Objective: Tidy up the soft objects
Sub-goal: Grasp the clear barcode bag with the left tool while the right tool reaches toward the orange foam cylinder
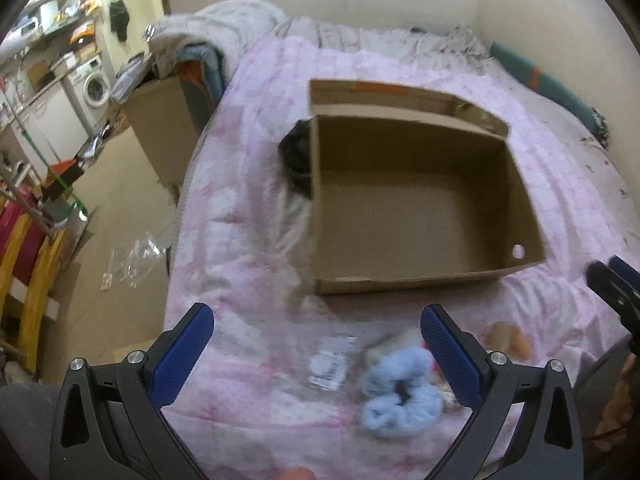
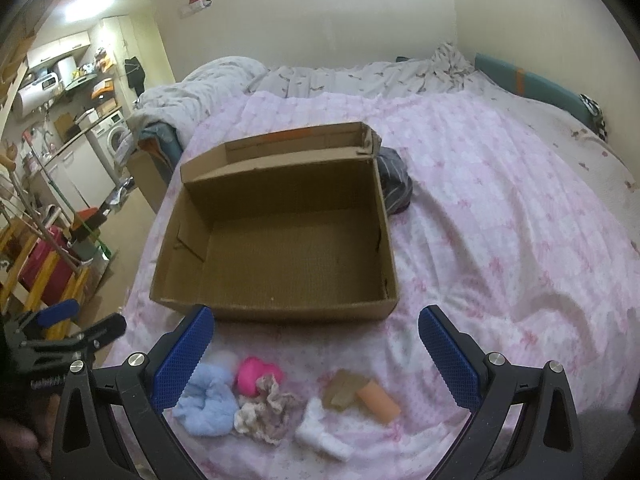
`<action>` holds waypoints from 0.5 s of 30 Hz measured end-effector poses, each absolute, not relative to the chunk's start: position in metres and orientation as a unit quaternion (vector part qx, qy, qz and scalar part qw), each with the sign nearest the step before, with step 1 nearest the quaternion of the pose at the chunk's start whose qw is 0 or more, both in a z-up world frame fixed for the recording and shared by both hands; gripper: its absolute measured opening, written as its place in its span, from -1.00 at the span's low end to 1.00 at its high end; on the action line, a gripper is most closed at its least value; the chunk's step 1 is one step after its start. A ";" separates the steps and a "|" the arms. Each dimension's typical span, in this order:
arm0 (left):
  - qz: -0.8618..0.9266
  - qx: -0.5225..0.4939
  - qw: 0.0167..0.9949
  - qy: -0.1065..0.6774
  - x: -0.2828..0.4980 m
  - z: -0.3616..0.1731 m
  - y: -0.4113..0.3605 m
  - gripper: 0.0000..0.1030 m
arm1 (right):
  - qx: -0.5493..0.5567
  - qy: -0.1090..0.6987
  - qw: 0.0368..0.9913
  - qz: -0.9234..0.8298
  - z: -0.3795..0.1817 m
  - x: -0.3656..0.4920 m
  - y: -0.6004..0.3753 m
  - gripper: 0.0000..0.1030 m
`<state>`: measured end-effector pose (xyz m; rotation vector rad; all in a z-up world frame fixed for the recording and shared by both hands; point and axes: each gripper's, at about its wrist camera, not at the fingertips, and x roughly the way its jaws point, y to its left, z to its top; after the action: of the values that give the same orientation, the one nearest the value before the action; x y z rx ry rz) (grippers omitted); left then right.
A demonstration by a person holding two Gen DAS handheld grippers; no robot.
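Status: no item is gripped yet, and the cardboard box point(image 2: 280, 240) stands open and empty on the pink quilt point(image 2: 500, 220). By that evidence the task appears to be at its first pick.

Left gripper point(image 1: 316, 344): jaws spread wide, holding nothing, above the near edge of the bed. Right gripper point(image 2: 316, 340): jaws equally wide, holding nothing.

Soft items lie in a loose row on the quilt, just in front of the box:
- blue scrunchie point(image 2: 208, 404), next to the right gripper's left finger in that view
- pink scrunchie point(image 2: 256, 374), touching the blue one's neighbour
- patterned scrunchie point(image 2: 266, 414)
- white cloth point(image 2: 320, 428)
- brown piece point(image 2: 344, 394) and orange piece point(image 2: 378, 402), side by side

Next move, as judged: lower 1 gripper over a single item, probably the blue scrunchie, close on its bulk without catching the quilt, then carry it into the box.
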<state>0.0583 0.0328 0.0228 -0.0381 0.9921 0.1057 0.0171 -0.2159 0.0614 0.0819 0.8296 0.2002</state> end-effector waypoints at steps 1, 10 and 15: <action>0.059 -0.023 0.868 0.493 0.066 0.017 0.041 1.00 | 0.041 0.406 0.908 0.098 0.061 0.020 -0.219 1.00; 0.049 -0.122 0.742 0.657 0.095 -0.078 0.079 0.58 | 0.084 0.469 0.876 0.077 0.019 0.043 -0.244 1.00; 0.025 -0.080 0.738 0.669 0.100 -0.096 0.052 0.58 | 0.099 0.490 0.864 0.066 0.005 0.046 -0.250 1.00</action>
<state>0.1003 0.0522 -0.0957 -0.1766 1.4684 0.0553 0.0462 -0.2503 0.0054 0.2070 1.0260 0.1383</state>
